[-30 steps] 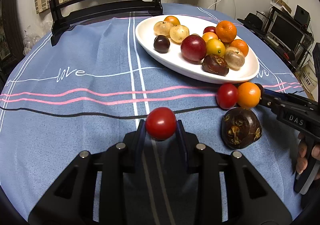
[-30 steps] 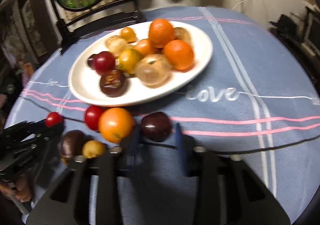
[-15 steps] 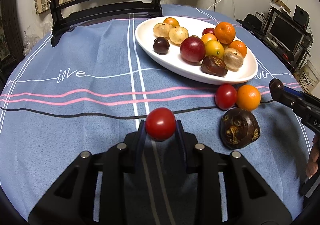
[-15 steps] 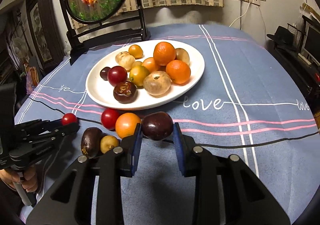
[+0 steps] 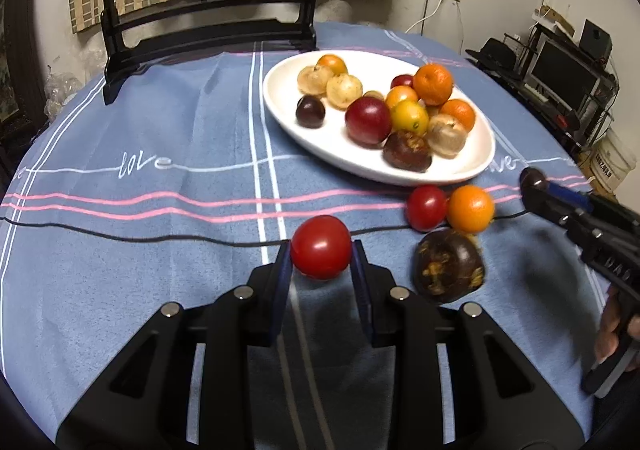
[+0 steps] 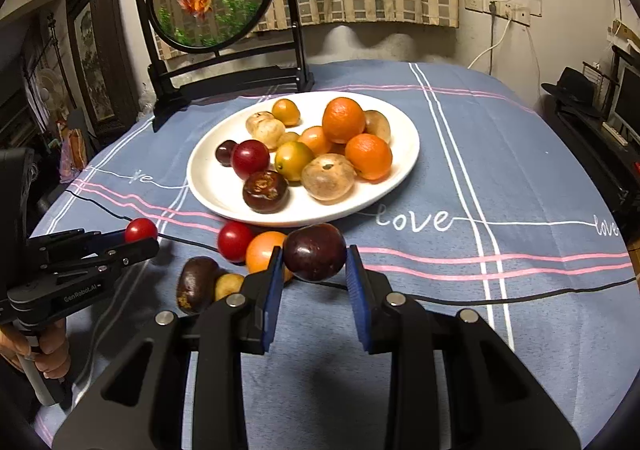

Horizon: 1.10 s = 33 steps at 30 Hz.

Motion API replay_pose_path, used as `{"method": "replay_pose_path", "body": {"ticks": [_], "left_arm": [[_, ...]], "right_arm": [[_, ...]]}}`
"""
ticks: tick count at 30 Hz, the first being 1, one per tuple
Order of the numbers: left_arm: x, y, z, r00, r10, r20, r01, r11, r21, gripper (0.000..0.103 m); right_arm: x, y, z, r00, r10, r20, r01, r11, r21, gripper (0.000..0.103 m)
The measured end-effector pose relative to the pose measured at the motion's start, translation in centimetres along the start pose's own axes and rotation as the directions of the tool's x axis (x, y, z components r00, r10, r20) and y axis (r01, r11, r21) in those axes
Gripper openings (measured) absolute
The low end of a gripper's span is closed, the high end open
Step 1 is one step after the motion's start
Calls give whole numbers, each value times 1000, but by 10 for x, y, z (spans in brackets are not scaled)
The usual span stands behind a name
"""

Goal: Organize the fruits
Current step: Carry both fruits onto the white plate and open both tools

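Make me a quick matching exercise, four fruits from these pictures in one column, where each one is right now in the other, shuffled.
1. small red tomato
2. dark purple plum
3. big orange mandarin
4. dark brown mangosteen

A. on the white oval plate
B. between the left gripper's fingers
C. on the blue tablecloth
D. between the right gripper's fingers

Pairs: 1-B, 2-D, 3-A, 4-C

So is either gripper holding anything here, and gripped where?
Left gripper clamps a red tomato across its sides; right gripper clamps a dark plum the same way.
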State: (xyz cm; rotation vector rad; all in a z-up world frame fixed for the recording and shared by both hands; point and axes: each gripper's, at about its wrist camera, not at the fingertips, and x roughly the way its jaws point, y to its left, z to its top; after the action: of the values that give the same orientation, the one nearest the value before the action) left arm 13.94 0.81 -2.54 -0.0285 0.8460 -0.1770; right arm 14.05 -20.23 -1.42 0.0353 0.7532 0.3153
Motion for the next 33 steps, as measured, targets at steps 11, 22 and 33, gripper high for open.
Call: {"method": "replay_pose_path", "body": {"ticks": [11, 22, 33], "left_arm": [[-17, -22, 53, 999, -22, 38, 20, 999, 41, 30], [29, -9, 109, 999, 46, 4, -46, 999, 7, 30], [77, -5, 130, 996, 79, -44, -80, 997, -19, 30]], "right_arm": [[-7, 18, 44, 999, 22, 46, -20, 999, -47, 31], [47, 20, 98, 999, -40, 33, 43, 996, -79, 32], [109, 15, 131, 998, -57, -24, 56, 998, -28, 32]]}}
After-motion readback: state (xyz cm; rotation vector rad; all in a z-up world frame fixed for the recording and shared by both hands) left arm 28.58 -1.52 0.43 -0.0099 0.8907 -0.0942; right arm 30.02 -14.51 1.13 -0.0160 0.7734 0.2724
